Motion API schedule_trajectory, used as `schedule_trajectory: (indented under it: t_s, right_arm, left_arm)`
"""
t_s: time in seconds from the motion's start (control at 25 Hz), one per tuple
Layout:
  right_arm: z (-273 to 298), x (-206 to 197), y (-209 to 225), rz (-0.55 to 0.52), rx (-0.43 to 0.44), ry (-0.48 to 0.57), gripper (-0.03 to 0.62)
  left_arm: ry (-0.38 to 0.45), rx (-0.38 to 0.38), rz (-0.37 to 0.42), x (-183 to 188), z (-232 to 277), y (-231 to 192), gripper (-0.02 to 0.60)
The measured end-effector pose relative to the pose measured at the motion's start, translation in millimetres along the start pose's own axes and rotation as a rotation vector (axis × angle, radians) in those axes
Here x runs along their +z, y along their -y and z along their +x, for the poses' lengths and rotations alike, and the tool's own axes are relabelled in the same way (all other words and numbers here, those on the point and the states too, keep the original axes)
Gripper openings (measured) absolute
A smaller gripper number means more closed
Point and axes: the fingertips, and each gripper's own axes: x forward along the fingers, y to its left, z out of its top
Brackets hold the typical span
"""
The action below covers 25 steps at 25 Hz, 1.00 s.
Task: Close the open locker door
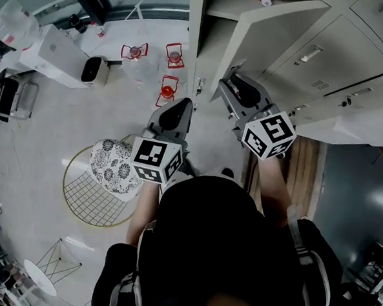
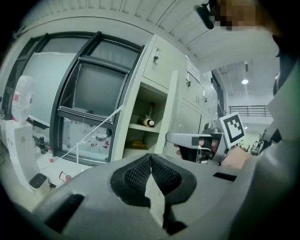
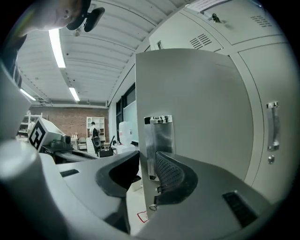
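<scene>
The open locker door (image 3: 201,108) swings out into the room from the bank of grey lockers (image 1: 346,36). We judge it a light, stiff sheet-metal leaf, smooth enough to slip, that should turn easily on its hinges and is best taken at its free edge by the latch plate (image 3: 157,140). The right gripper (image 3: 147,174) straddles that edge, jaws wide apart, one each side, not visibly pressing, while the left gripper (image 2: 151,171), off to the door's left, has its jaws together on nothing.

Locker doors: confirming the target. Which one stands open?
The pale grey metal locker door swung outward between the right tongs; the neighbouring doors sit flush.
</scene>
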Motion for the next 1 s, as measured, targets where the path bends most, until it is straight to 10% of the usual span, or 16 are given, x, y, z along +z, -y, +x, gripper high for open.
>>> schedule_trajectory:
  t_s: [1.0]
  right_arm:
    - [89, 13, 28, -0.102, -0.137, -0.039, 0.078]
  left_arm:
    - [0.012, -0.043, -0.015, 11, -9, -79, 0.018]
